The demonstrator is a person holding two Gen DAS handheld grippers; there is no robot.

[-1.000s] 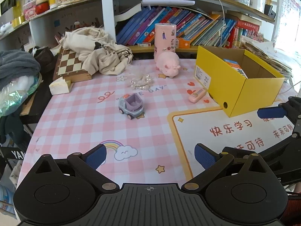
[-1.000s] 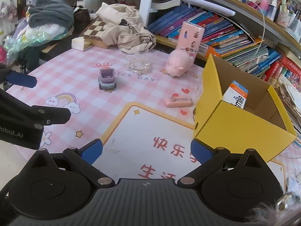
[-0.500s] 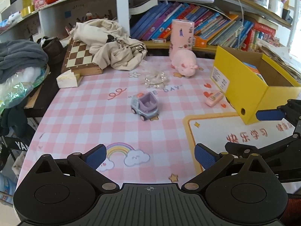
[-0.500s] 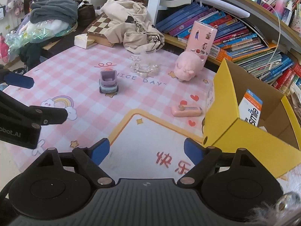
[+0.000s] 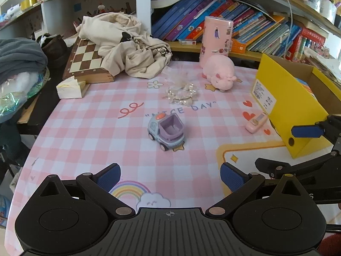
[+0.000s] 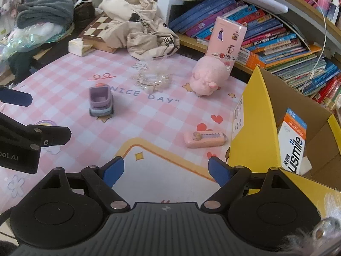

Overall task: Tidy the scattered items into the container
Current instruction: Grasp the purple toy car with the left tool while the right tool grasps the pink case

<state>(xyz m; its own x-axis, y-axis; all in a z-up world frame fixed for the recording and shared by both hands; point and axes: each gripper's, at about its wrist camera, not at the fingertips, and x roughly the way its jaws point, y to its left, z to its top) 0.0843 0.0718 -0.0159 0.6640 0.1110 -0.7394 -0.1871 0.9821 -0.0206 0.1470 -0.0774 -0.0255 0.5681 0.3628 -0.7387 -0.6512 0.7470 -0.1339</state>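
A purple toy truck (image 5: pixel 167 131) stands on the pink checked mat, ahead of my open, empty left gripper (image 5: pixel 170 177). Beyond it lie a pearl bracelet in clear wrap (image 5: pixel 182 91) and a pink plush pig (image 5: pixel 220 72). A pink box cutter (image 5: pixel 256 122) lies beside the yellow box (image 5: pixel 287 104). In the right wrist view my right gripper (image 6: pixel 166 171) is open and empty, with the box cutter (image 6: pixel 205 139) just ahead to its right, the truck (image 6: pixel 100 102) to the left, and the yellow box (image 6: pixel 253 128) holding a white and orange carton (image 6: pixel 293 140).
A tall pink carton (image 5: pixel 216 39) stands behind the pig. A chessboard (image 5: pixel 85 60) under crumpled beige cloth (image 5: pixel 125 44) sits at the back left, with a small wedge-shaped white box (image 5: pixel 70 87) by it. Bookshelves line the back. The table's edge drops off at the left.
Both grippers moved forward and leftward over the mat; the truck, pig and box cutter look nearer. The right gripper's fingers narrowed slightly. No object moved.
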